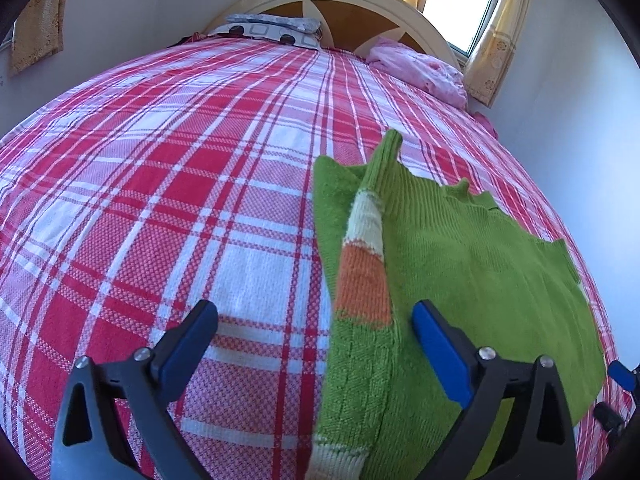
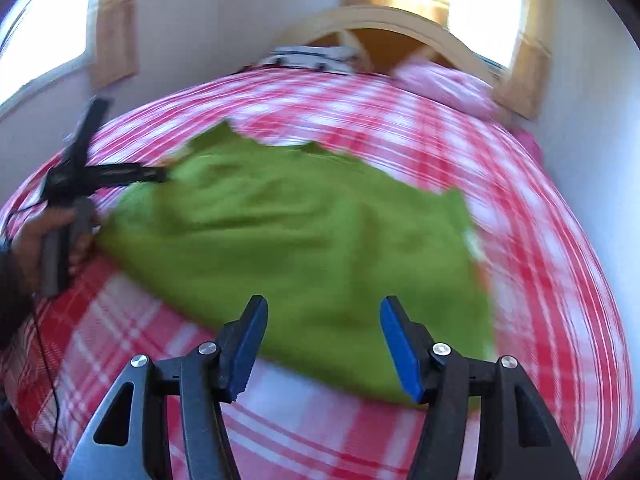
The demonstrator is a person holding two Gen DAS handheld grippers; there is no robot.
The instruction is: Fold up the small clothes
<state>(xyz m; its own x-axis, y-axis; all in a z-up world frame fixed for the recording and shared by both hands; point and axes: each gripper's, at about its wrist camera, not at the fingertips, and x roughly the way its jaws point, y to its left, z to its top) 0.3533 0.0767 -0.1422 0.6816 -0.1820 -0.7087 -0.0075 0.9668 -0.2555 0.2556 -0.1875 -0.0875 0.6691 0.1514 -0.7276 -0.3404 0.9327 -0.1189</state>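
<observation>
A small green knitted sweater [image 1: 472,248] lies on the red and white plaid bed. Its left sleeve [image 1: 362,280], with orange and white bands, is folded in over the body. My left gripper [image 1: 316,320] is open and empty, its fingers on either side of that sleeve, just above it. In the blurred right wrist view the sweater [image 2: 304,232] lies spread out. My right gripper [image 2: 324,320] is open and empty over its near hem. The left gripper [image 2: 104,176] shows at the sweater's left edge, held by a hand.
The plaid bedspread [image 1: 160,200] covers the bed. A patterned pillow [image 1: 272,30] and a pink pillow [image 1: 420,68] lie by the wooden headboard [image 1: 344,8]. A wall and curtained window [image 1: 472,0] stand to the right.
</observation>
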